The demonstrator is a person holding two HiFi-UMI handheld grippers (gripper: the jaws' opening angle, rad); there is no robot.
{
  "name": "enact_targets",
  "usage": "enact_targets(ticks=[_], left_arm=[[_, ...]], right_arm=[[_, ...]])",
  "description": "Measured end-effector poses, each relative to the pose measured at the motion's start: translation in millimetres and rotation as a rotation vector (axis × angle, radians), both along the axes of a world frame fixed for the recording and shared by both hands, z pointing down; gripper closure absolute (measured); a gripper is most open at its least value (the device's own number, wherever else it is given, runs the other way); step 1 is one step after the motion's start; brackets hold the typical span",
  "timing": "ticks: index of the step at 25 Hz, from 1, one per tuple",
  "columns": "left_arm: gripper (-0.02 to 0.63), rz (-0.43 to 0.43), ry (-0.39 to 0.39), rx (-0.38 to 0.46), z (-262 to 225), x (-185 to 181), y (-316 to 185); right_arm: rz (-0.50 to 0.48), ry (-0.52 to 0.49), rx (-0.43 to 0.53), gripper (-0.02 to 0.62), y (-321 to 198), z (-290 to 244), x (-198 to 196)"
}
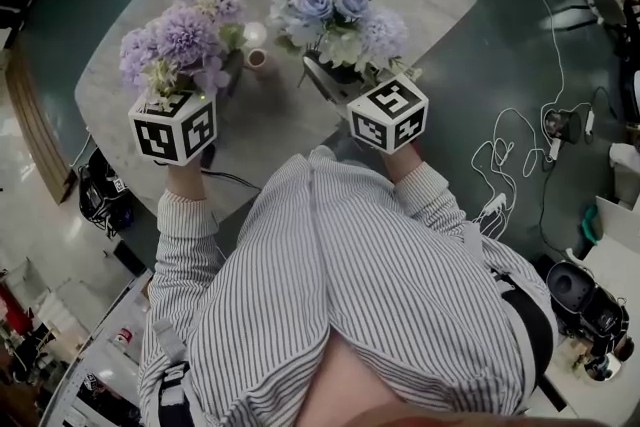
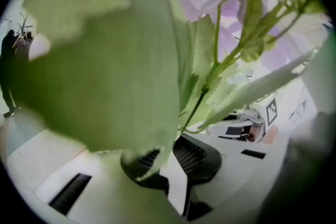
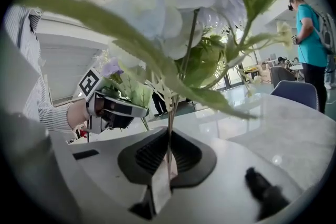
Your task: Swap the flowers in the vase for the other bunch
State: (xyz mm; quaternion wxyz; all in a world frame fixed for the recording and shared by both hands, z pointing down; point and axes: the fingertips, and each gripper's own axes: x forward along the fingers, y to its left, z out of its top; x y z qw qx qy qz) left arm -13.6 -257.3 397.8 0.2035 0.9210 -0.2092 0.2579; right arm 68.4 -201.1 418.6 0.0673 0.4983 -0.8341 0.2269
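My left tongs [image 2: 169, 157] are clamped on the green stems of the purple bunch [image 1: 180, 35], and its leaves fill most of the left gripper view. My right tongs [image 3: 168, 157] are closed on the thin stems of the blue bunch [image 1: 335, 15], with a white tag [image 3: 160, 186] pinched in the jaws alongside them. Both bunches stand heads up. The purple bunch hangs over the table [image 1: 285, 120] close to its left edge, and the blue bunch is over the side nearer its right edge, so the two are apart with bare marble between them. In that gap, about midway between the near and far edges, stands a small round thing with a brownish rim, which I take to be the vase [image 1: 258, 59], though from above it is too small to be sure. No stems show in its mouth.
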Motion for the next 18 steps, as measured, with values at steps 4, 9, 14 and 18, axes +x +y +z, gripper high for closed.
enact_targets(ticks=[4,9,14,18], left_arm=[[0.566,-0.005,0.009,-0.001,-5.5,-0.7,-7.9],[0.566,-0.011,0.037,-0.006,-11.7,1.7,-11.9],[0.566,-0.013,0.059,-0.004,-15.5,2.3,-15.5],[0.566,-0.024,0.054,0.022,-22.0,4.1,-20.9]], right_arm=[[0.003,-0.01,-0.005,0.566,-1.0,1.4,-1.9],[0.014,-0.012,-0.005,0.566,-1.2,0.7,1.7],[0.015,-0.017,-0.01,0.566,-0.4,2.5,1.6],[0.008,-0.015,-0.017,0.566,1.3,3.8,1.7]])
